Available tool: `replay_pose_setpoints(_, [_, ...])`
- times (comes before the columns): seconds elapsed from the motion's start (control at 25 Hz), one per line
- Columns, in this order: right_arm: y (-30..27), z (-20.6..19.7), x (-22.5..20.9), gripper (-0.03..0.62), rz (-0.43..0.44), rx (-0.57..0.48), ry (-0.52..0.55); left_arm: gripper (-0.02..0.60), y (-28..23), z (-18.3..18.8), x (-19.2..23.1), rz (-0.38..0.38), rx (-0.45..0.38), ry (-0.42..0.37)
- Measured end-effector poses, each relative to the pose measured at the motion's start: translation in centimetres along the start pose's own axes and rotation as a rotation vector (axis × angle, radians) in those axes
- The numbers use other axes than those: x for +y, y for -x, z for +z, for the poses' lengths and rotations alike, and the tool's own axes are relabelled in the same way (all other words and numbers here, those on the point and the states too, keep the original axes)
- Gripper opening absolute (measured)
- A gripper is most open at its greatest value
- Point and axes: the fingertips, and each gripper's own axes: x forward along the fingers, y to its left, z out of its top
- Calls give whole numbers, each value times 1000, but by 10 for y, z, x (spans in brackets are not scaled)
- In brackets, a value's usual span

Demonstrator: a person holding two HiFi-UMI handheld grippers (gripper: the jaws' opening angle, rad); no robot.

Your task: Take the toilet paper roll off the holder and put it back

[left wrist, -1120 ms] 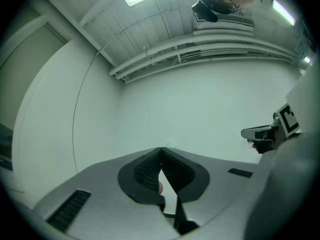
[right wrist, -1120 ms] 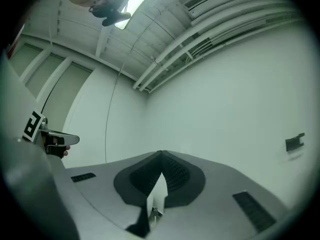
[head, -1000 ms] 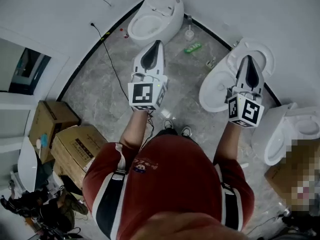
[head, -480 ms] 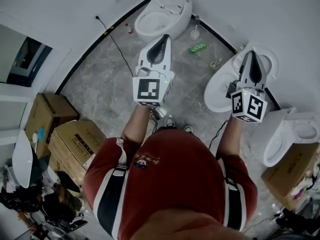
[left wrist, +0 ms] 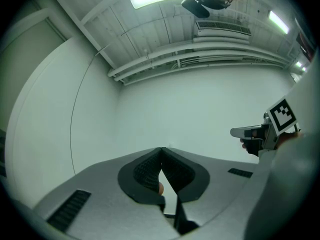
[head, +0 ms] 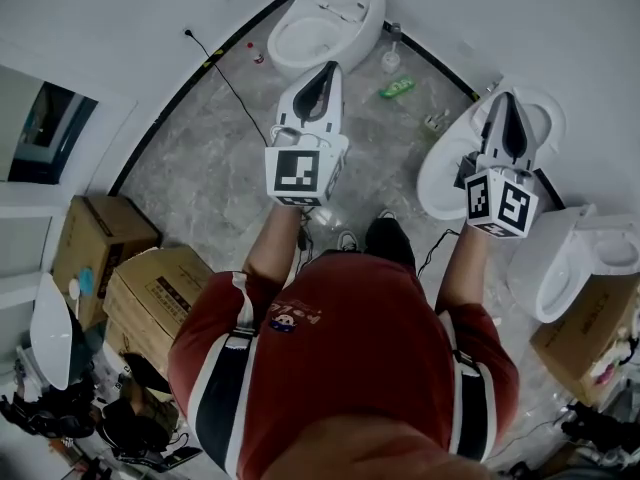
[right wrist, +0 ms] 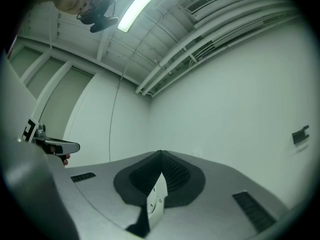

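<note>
Pointing forward above the grey floor (head: 200, 168), the left gripper (head: 327, 72) and the right gripper (head: 507, 104) each have their fingers pressed together at the tips, with nothing pinched between them. A white toilet (head: 330, 13) stands beyond the left fingertips, a green bottle (head: 397, 89) lies on the floor between the two sets of fingers, and a second toilet (head: 440, 180) sits beneath the right fingers. Ahead of both fingertips is a white wall (left wrist: 200, 109), carrying a small dark fitting (right wrist: 300, 134) to the right of the right fingers, too small to identify; the toilet paper roll shows in no view.
</note>
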Motion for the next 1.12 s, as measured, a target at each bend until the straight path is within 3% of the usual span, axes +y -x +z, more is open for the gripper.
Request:
replay_pose_setpoints(0.4, [-67, -9, -14, 6, -3, -22, -7, 18, -64, 1, 11, -21, -42, -5])
replay_pose_setpoints(1.12, [-250, -46, -122, 6, 1, 24, -19, 18, -290, -22, -4, -64, -27, 9])
